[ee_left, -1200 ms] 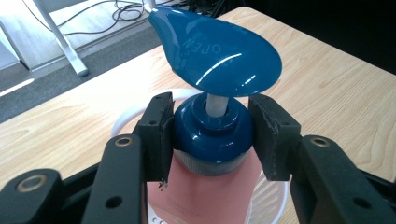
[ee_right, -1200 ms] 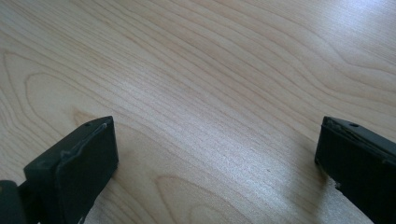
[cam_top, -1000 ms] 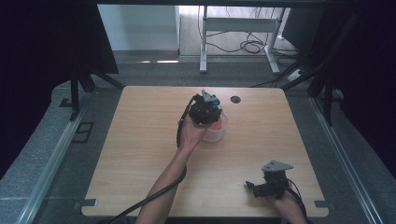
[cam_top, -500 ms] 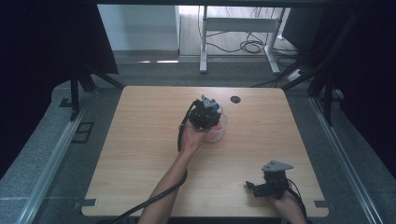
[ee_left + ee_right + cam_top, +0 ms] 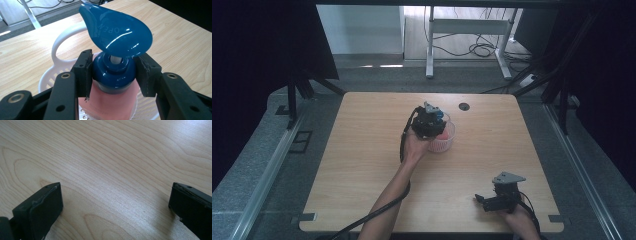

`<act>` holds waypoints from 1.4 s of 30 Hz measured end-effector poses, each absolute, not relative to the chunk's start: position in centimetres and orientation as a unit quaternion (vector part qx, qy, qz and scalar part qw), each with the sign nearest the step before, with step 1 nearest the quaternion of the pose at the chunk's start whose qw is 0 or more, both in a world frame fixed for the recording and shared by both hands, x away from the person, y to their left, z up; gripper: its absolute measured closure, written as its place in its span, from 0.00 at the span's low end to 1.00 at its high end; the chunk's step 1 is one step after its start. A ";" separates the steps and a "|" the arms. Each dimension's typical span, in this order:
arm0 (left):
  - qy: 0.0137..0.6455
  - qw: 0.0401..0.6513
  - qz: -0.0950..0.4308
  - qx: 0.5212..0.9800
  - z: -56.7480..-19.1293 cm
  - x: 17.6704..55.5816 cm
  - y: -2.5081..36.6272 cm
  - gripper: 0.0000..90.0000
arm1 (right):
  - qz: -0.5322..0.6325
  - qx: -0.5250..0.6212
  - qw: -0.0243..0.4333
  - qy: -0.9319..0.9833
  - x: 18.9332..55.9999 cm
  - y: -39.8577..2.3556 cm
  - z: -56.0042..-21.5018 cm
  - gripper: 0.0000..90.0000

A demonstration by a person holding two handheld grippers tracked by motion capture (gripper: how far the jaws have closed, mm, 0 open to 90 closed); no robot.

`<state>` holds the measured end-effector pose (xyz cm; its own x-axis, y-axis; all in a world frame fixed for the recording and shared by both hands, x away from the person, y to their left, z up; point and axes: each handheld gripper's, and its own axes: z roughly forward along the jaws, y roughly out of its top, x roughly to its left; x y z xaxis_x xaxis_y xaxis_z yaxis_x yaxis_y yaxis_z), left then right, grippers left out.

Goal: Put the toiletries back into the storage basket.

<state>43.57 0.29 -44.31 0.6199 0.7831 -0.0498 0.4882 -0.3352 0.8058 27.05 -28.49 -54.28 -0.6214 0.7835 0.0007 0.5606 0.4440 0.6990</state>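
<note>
Centre of high view: left tongs (image 5: 113, 75) clamped on glossy blue screw cap, flip lid (image 5: 117, 31) up, of pink plastic bottle (image 5: 110, 103) standing in white perforated basket (image 5: 58, 46); light, rigid, slick—grip the collar; right tongs (image 5: 115, 207) open over counter (image 5: 112, 157).

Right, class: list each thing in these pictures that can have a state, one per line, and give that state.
Left gripper: shut on the bottle's blue cap.
Right gripper: open, nothing between the jaws, low over bare table.
Pink bottle: upright, standing inside the white basket.
Blue cap: on the bottle, its flip lid raised.
White basket: upright on the table, handle up.
</note>
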 end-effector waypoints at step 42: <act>0.372 0.428 0.158 0.808 -42.1 41.8 1.0 0.13 | 0.340 0.403 0.163 0.834 27.0 -28.5 -54.3 0.00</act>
